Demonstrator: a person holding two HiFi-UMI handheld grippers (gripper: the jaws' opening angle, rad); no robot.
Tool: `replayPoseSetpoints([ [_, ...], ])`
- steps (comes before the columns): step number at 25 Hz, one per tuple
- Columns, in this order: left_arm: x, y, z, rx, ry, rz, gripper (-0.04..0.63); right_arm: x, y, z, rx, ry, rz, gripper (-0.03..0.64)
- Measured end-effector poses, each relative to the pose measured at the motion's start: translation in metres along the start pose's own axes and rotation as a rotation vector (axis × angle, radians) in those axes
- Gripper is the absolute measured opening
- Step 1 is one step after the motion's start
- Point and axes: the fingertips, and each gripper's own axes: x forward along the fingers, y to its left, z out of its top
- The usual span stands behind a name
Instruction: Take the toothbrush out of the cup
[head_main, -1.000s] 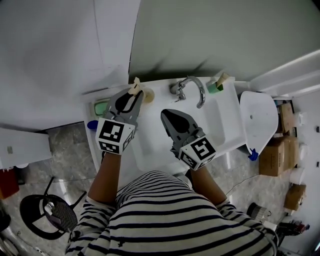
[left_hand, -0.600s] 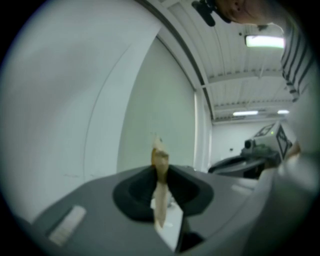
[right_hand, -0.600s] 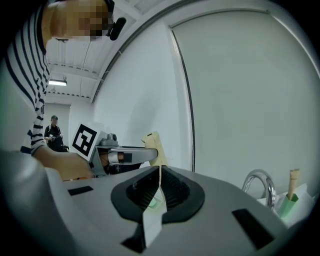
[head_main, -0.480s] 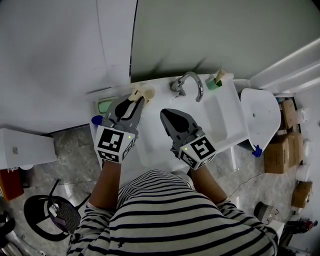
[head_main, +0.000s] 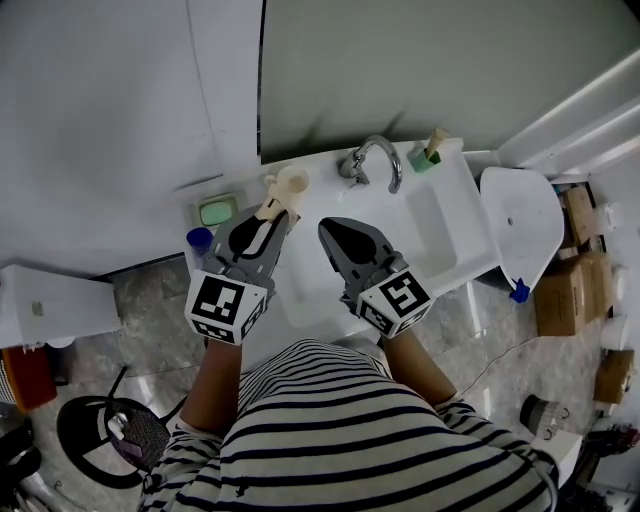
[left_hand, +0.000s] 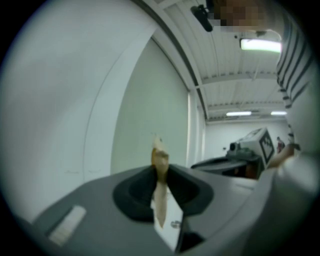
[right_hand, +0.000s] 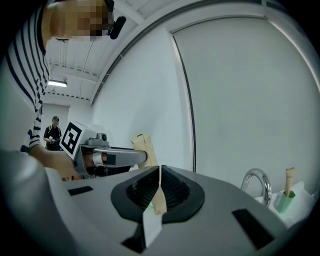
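My left gripper (head_main: 272, 214) is shut on a beige toothbrush (head_main: 267, 207), just in front and left of the cream cup (head_main: 292, 184) on the white sink counter (head_main: 330, 190). In the left gripper view the toothbrush (left_hand: 159, 159) stands upright, clamped between the jaws. In the right gripper view the left gripper (right_hand: 143, 156) carries the toothbrush (right_hand: 142, 145) in the air, against the wall. My right gripper (head_main: 329, 226) hovers over the basin with its jaws shut and nothing held, which the right gripper view (right_hand: 159, 187) shows too.
A chrome faucet (head_main: 378, 158) stands at the back of the basin. Right of it is a green holder with another brush (head_main: 427, 155). A green soap dish (head_main: 216, 212) and a blue cap (head_main: 199, 238) lie on the left. A white toilet (head_main: 520, 225) is at the right.
The left gripper has drawn the toothbrush away from the cup, toward me and slightly up. The right gripper has hardly shifted and stays shut.
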Motion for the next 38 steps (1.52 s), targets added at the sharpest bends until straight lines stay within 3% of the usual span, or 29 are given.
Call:
replayPoseSetpoints([
  [6,0.003,-0.015,-0.012,-0.037,0.027,-0.061,0.071,-0.009,-0.005,0.002,-0.013,0.01,-0.026,0.009],
  [23,0.02,-0.045,-0.024,-0.03,0.1,-0.197,0.071,-0.027,-0.021,-0.009,0.027,0.015,-0.09,0.008],
  [30,0.048,-0.072,-0.026,-0.049,0.119,-0.229,0.071,-0.053,-0.068,-0.009,0.022,0.011,-0.113,0.009],
  [38,0.142,-0.145,-0.028,-0.088,0.138,-0.286,0.071,-0.102,-0.176,-0.012,0.036,-0.023,-0.066,0.008],
])
